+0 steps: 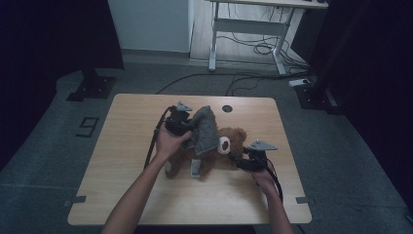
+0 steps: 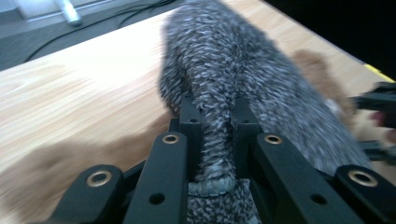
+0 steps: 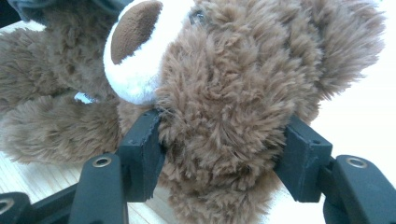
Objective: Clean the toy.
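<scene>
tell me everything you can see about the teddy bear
The teddy bear is brown shaggy plush with a white muzzle and a brown nose. It lies on the wooden table, head toward the right gripper, whose jaws press on the head from both sides. A white tag shows by its legs. A grey knitted garment drapes over its body; the left gripper is shut on that cloth.

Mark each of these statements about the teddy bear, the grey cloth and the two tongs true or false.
1. The left tongs pinch the grey knitted cloth. True.
2. The right tongs grip the teddy bear at its head. True.
3. The bear's fur is white all over. False: it is brown with a white muzzle.
4. The bear sits on the floor. False: it lies on the wooden table.
</scene>
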{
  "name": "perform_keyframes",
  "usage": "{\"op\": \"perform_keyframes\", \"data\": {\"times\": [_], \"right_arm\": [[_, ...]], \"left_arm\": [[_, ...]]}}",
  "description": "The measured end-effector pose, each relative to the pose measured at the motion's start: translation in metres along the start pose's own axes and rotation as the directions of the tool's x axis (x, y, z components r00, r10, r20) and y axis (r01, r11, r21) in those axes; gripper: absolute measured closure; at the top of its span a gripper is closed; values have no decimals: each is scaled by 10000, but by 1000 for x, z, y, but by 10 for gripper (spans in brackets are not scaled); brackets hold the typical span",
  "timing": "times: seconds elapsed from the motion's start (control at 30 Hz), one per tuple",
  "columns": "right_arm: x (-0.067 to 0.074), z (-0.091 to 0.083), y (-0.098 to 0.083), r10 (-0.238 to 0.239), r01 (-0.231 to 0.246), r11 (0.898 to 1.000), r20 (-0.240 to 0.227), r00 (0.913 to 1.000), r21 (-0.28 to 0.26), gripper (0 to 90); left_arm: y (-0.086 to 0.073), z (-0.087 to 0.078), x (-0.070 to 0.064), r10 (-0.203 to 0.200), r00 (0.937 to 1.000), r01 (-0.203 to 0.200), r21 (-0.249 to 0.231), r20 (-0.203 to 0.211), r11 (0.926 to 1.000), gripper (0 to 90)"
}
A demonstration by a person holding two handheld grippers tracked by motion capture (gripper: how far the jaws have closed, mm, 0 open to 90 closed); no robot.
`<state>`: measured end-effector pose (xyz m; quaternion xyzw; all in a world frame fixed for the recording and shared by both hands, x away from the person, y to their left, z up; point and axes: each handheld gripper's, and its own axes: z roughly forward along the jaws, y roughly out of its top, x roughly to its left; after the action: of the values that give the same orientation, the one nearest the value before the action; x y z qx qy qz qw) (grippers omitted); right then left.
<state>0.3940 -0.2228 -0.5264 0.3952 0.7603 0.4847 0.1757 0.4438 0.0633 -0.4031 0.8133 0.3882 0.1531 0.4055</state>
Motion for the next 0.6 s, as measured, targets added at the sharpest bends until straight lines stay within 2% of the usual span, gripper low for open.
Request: {"op": "perform_keyframes", "data": {"times": [0.07, 0.13, 0.17, 0.2, 0.23, 0.3, 0.33, 0.37, 0.4, 0.47, 0.5, 0.6], "right_arm": [[0, 0, 0, -12, 12, 10000, -2, 10000, 4, 385], [0, 0, 0, -18, 18, 10000, -10, 10000, 24, 385], [0, 0, 0, -20, 20, 10000, -19, 10000, 30, 385], [0, 0, 0, -12, 12, 10000, -25, 10000, 32, 385], [0, 0, 0, -12, 12, 10000, -25, 10000, 32, 385], [-1, -1, 0, -36, 36, 10000, -25, 10000, 44, 384], [-1, -1, 0, -47, 47, 10000, -30, 10000, 57, 384], [-1, 0, 0, -44, 44, 10000, -31, 10000, 42, 384], [-1, 0, 0, -44, 44, 10000, -31, 10000, 42, 384], [-2, -1, -1, -50, 50, 10000, -42, 10000, 77, 384], [-3, -1, -1, -53, 54, 9999, -76, 10000, 91, 385], [-2, -1, -1, -63, 64, 9999, -67, 10000, 87, 385]], "left_arm": [[6, 10, -12, 151, 9998, -151, 37, 137, 9999, 792], [9, 16, -17, 249, 9996, -250, 90, 137, 9996, 792], [15, 31, -26, 359, 9993, -363, 327, 131, 9988, 792], [18, 38, -30, 393, 9990, -401, 429, 197, 9983, 792], [18, 38, -30, 393, 9990, -401, 429, 197, 9983, 792], [22, 57, -42, 796, 9968, -797, 903, 49, 9927, 792], [22, 57, -42, 796, 9968, -797, 903, 49, 9927, 791], [19, 68, -46, 991, 9950, -967, 1156, -152, 9886, 790], [19, 68, -46, 991, 9950, -967, 1156, -152, 9886, 791], [14, 76, -48, 1191, 9922, -1129, 1412, -362, 9835, 792], [11, 75, -47, 1070, 9935, -1010, 1309, -394, 9862, 794], [9, 69, -41, 874, 9956, -824, 1306, -324, 9880, 793]]}}
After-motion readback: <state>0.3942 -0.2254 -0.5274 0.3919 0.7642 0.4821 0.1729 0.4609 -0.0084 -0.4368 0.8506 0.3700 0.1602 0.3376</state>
